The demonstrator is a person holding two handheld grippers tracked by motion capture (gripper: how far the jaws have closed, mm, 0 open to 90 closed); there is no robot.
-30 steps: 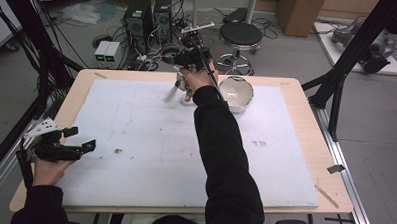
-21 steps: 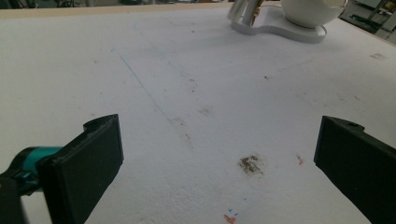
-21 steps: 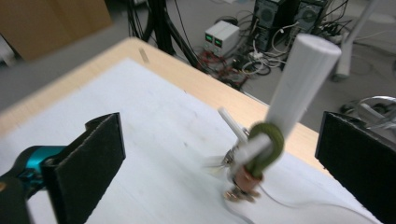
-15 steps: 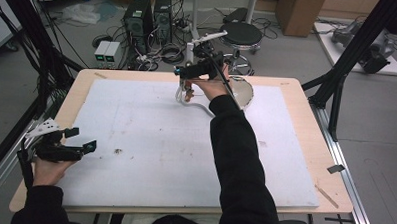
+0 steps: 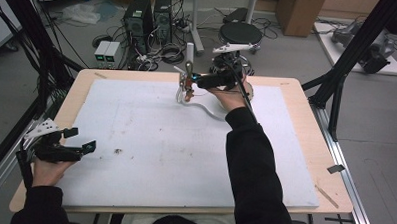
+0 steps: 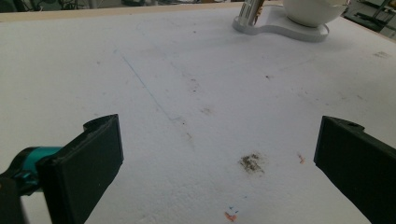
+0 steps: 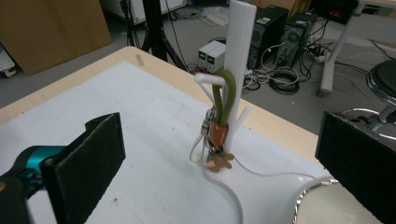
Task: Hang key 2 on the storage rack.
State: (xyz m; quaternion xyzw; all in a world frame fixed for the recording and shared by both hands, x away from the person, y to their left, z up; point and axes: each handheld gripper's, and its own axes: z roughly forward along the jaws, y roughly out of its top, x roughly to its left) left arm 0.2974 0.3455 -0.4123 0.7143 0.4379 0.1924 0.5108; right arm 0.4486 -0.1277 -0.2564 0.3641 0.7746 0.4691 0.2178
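Right gripper (image 5: 191, 81) is now hovering open-jawed beside the white stand (image 5: 189, 54), its keyring (image 7: 217, 135) hanging from a peg, released. Left gripper (image 5: 80, 140) is staying open-jawed near the table's edge (image 5: 77, 83).

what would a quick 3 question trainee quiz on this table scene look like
1. True or false: the right gripper is shut on the green loop.
2. Which gripper is nearer the white stand? A) left B) right
3. Fill in: the left gripper hovers over the ____ mat, jaws apart.

Key: 1 false, its jaws stand open, with the loop hanging from the stand's peg ahead of them. 2 B. 3 white.
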